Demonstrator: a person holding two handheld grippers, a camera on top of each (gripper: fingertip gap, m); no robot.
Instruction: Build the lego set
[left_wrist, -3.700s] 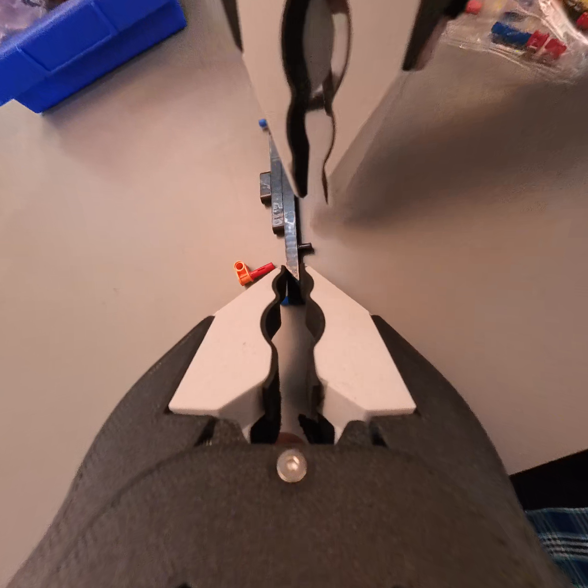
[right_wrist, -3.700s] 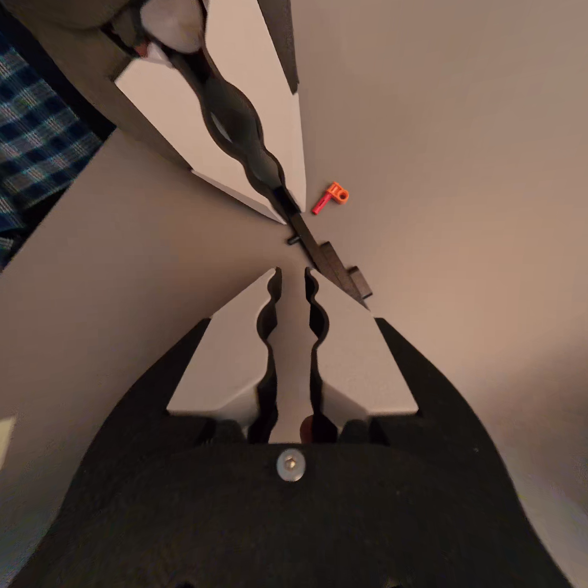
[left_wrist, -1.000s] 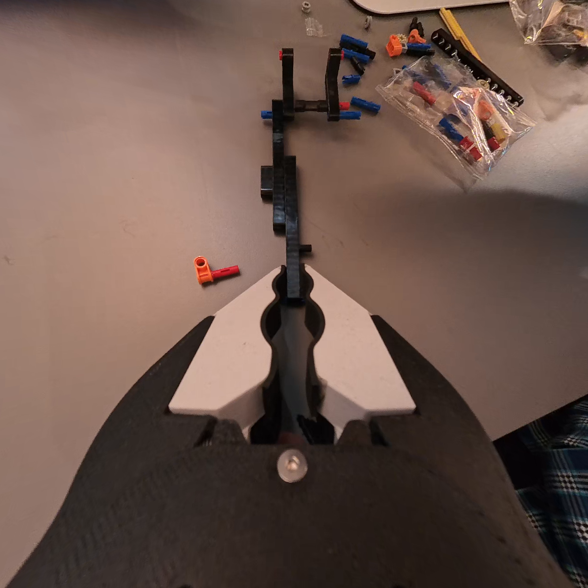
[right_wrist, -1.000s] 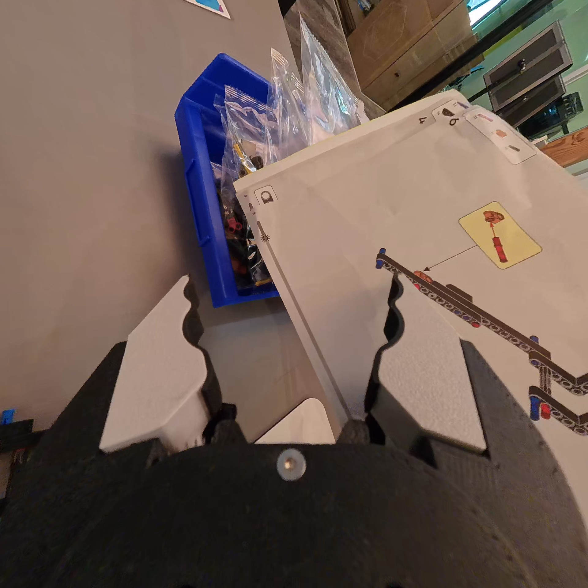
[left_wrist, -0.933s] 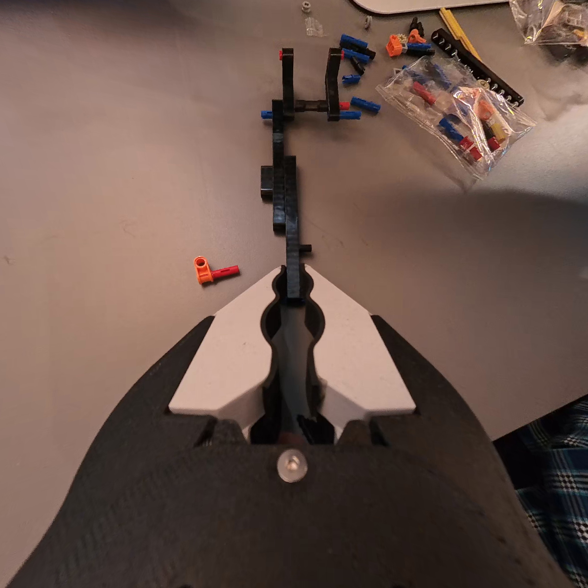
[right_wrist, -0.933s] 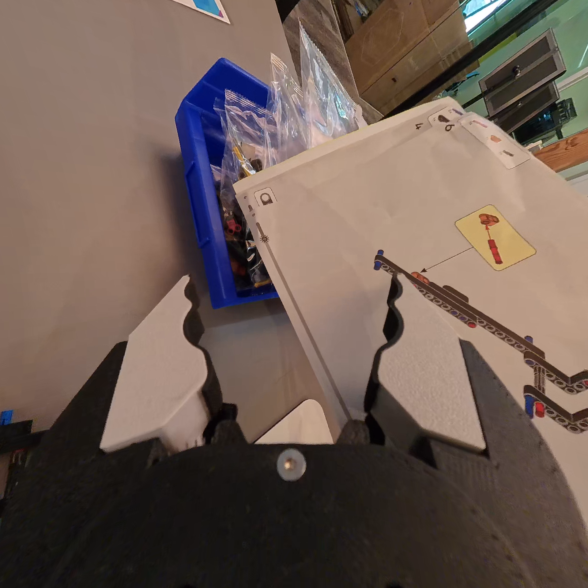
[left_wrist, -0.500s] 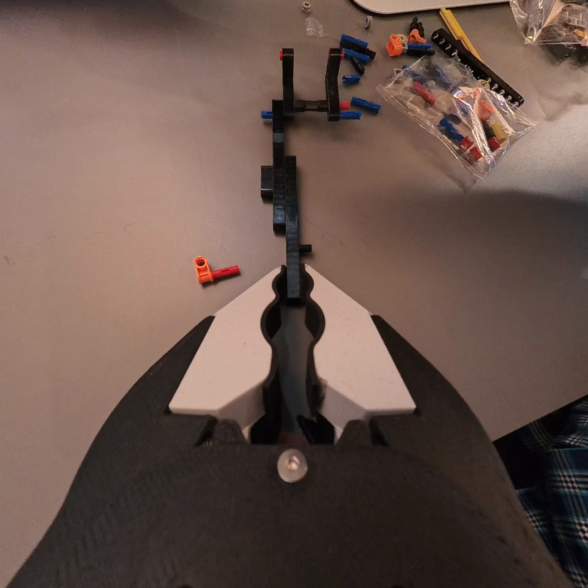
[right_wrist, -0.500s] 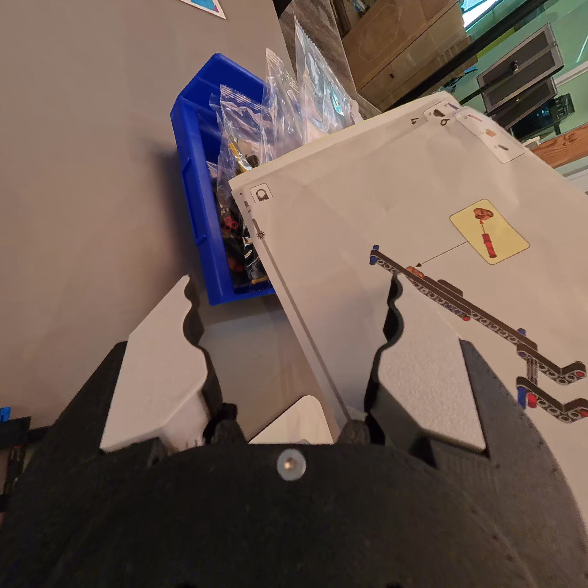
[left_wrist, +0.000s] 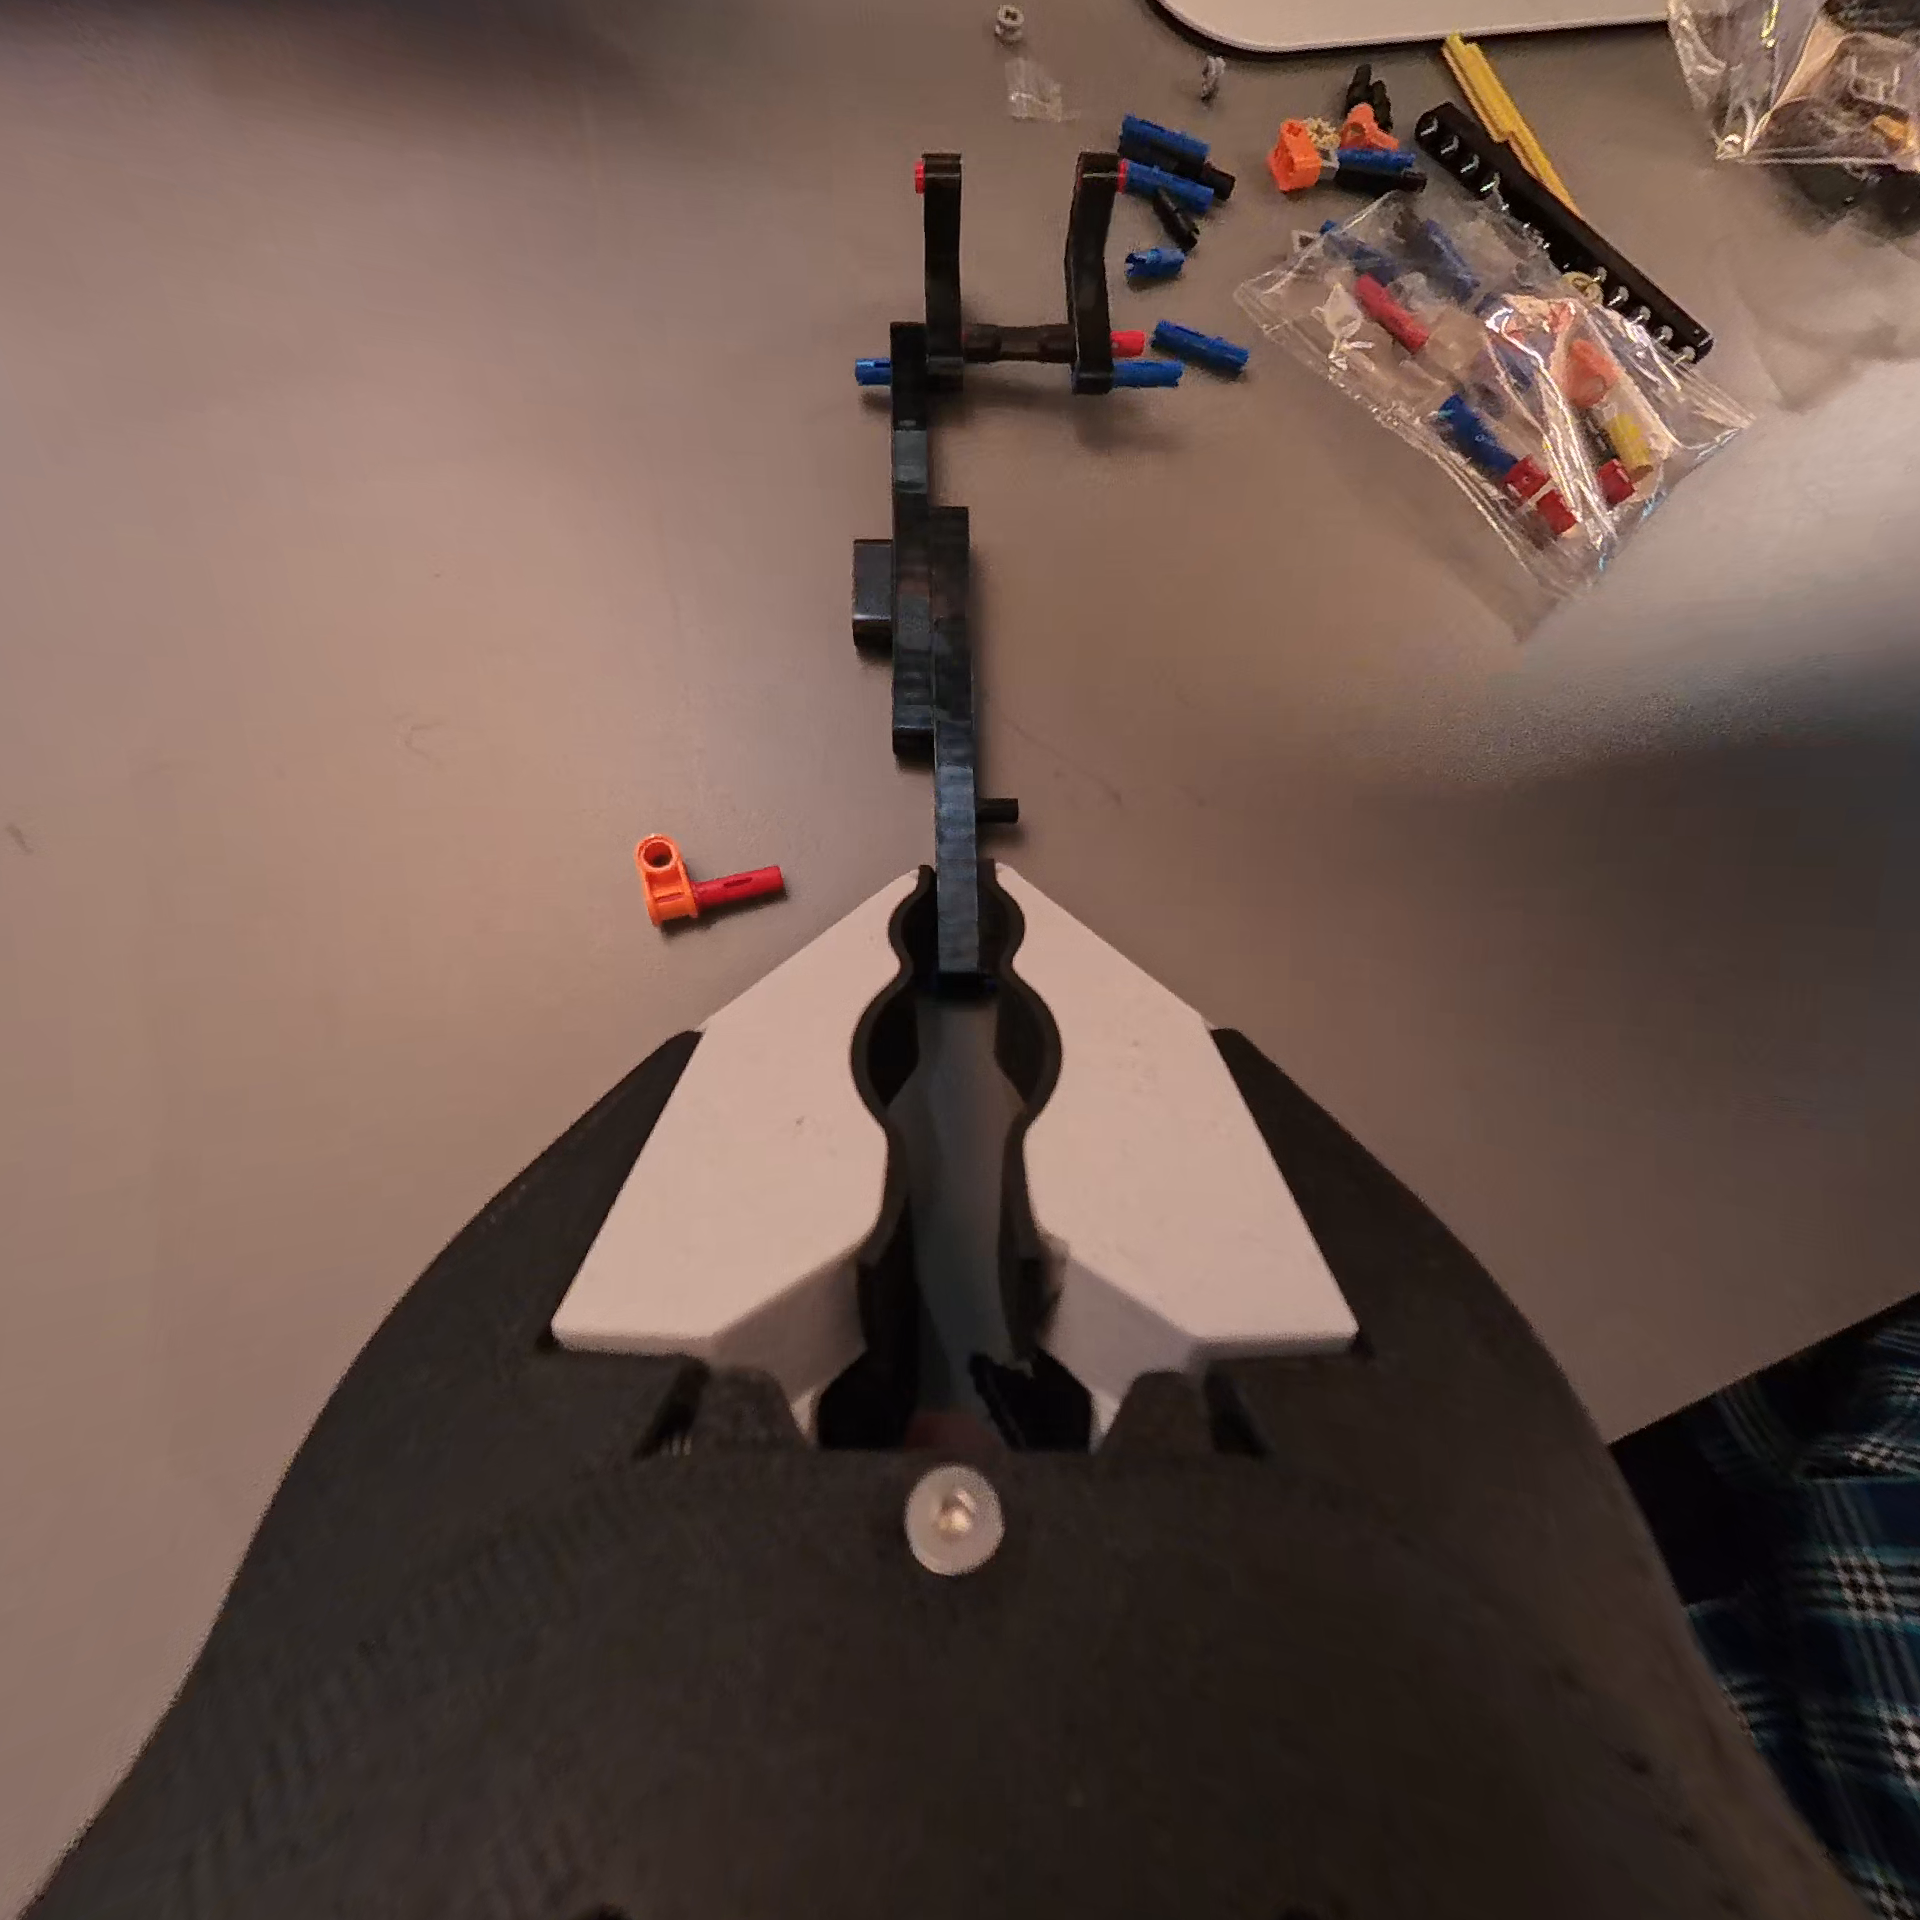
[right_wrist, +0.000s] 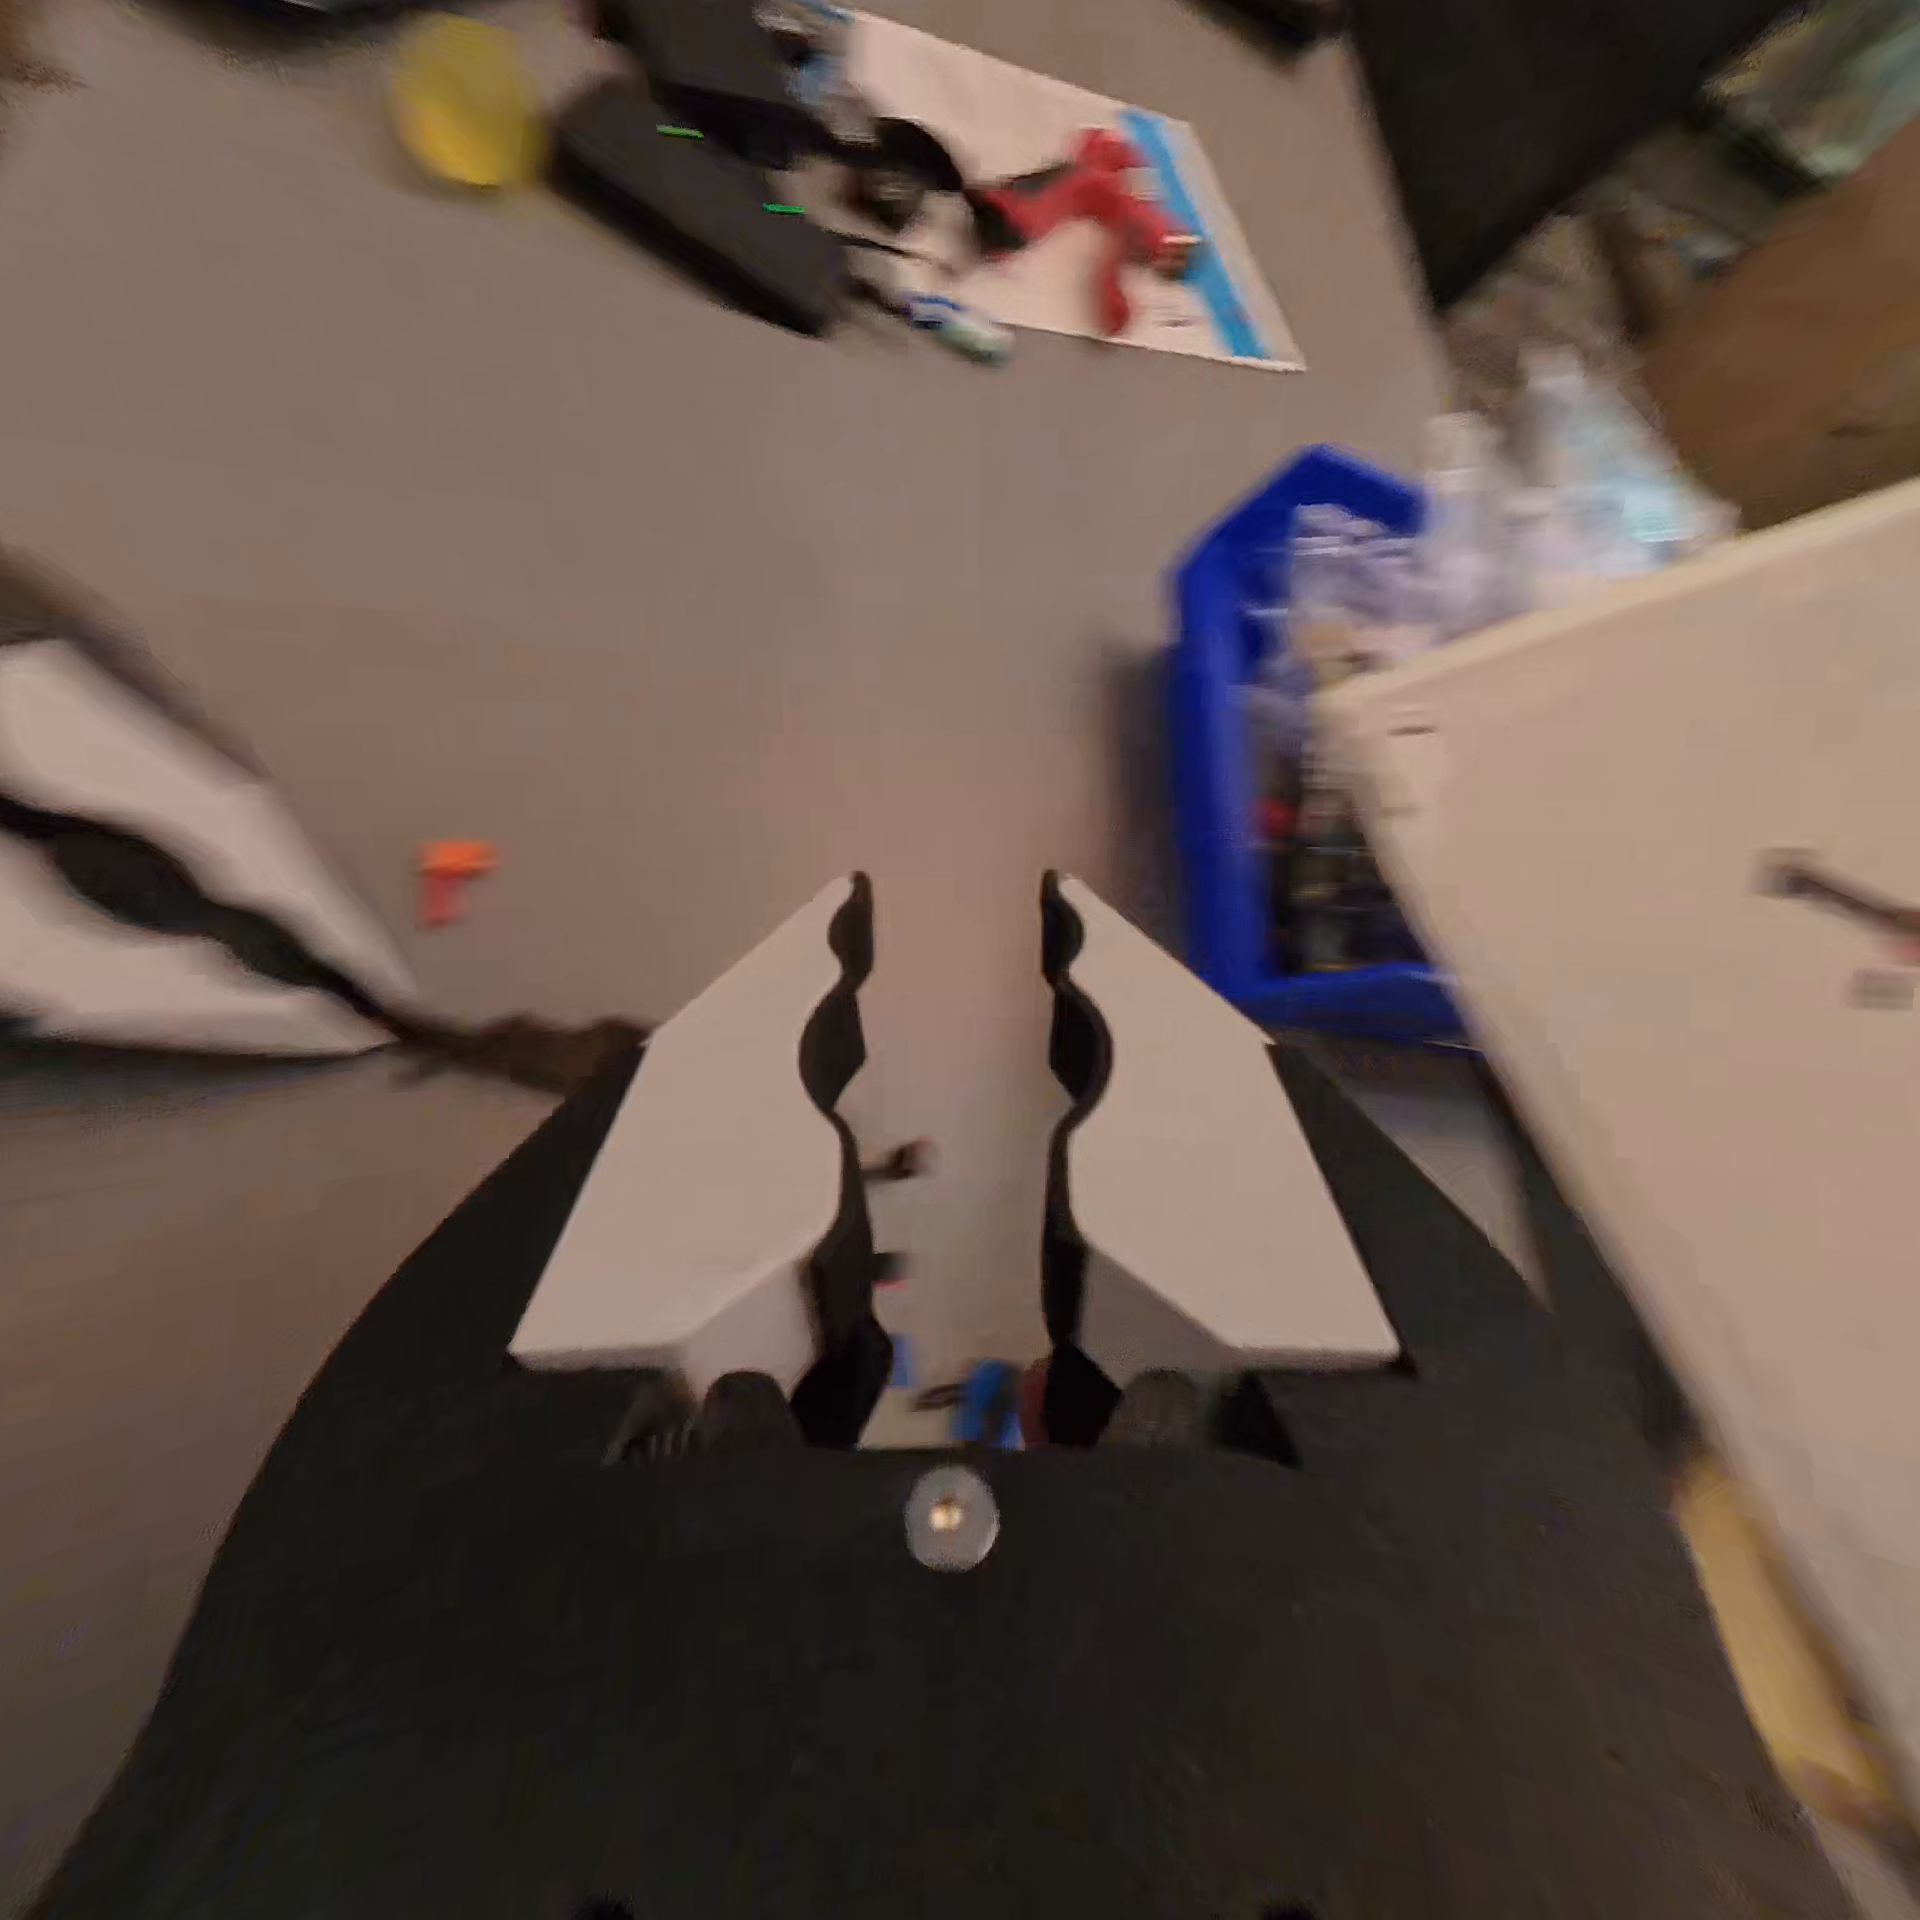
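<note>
My left gripper (left_wrist: 958, 883) is shut on the near end of a long black beam assembly (left_wrist: 928, 582), which reaches away across the grey table to a forked end with blue and red pins (left_wrist: 1023, 343). An orange connector with a red pin (left_wrist: 698, 883) lies loose just left of the fingertips; it also shows, blurred, in the right wrist view (right_wrist: 454, 871). My right gripper (right_wrist: 951, 894) is open and empty above the table. The left gripper (right_wrist: 177, 914) and the black assembly (right_wrist: 499, 1039) show blurred at the left of the right wrist view.
Loose blue pins (left_wrist: 1179, 187), a clear bag of small parts (left_wrist: 1486, 384) and a long black beam (left_wrist: 1558, 244) lie at the far right. A blue bin (right_wrist: 1236, 790) of bags and the white instruction booklet (right_wrist: 1662, 987) stand right of my right gripper. A paper sheet (right_wrist: 1091, 208) lies far off. Across from one pair of fingers to the other is roughly 20 cm.
My right gripper has swung away from the instruction page towards the table and left gripper, and its jaws have narrowed. The left gripper still holds the assembly in the same place.
</note>
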